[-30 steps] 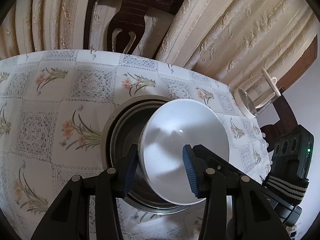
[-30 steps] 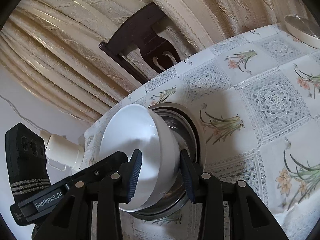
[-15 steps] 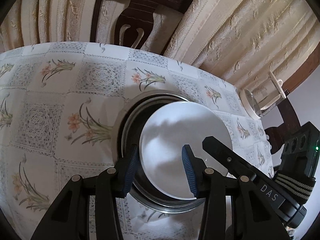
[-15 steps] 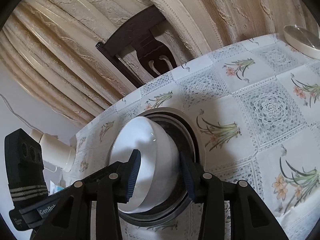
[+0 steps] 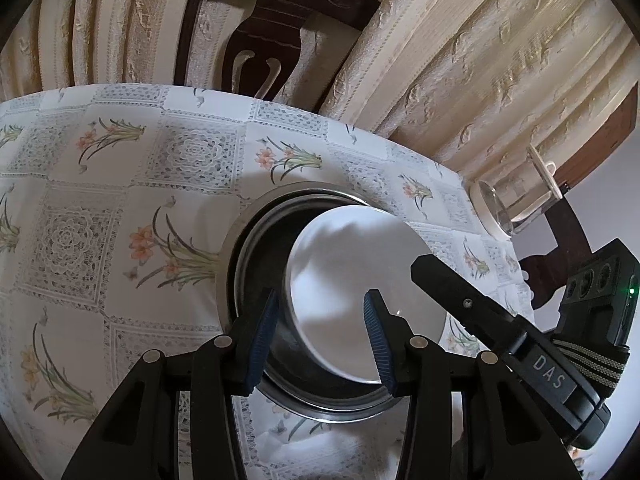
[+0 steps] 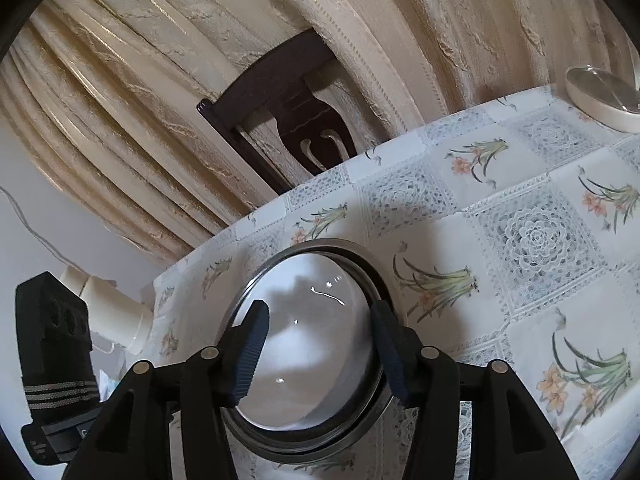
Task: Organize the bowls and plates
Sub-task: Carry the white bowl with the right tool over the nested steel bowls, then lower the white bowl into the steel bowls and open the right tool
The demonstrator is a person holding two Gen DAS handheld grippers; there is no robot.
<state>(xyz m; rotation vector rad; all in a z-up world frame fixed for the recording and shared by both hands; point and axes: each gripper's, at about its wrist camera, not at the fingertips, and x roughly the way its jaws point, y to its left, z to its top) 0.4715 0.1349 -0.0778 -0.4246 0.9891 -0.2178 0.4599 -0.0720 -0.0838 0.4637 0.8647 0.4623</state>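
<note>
A white bowl [image 5: 352,264] lies inside a larger steel bowl [image 5: 256,240] on the flowered tablecloth. My left gripper [image 5: 318,340] is at the white bowl's near rim, one pad outside the wall and one inside, and seems shut on it. In the right wrist view my right gripper [image 6: 320,352] hovers over the white bowl [image 6: 312,304]. Its jaws are opening, with both pads clear of the rim. The steel bowl's rim [image 6: 360,252] rings the white one. One right finger [image 5: 460,300] reaches over the bowl's right edge.
A dark wooden chair [image 5: 272,40] stands behind the table against cream curtains. A glass piece on a cream dish [image 5: 504,208] sits at the table's far right edge, and the same cream dish [image 6: 600,100] shows in the right wrist view. Open tablecloth [image 6: 536,240] spreads right of the bowls.
The white bowl was tilted in my right gripper's grip and now lies flat inside the steel bowl. The right jaws have spread off its rim. The left gripper has held still.
</note>
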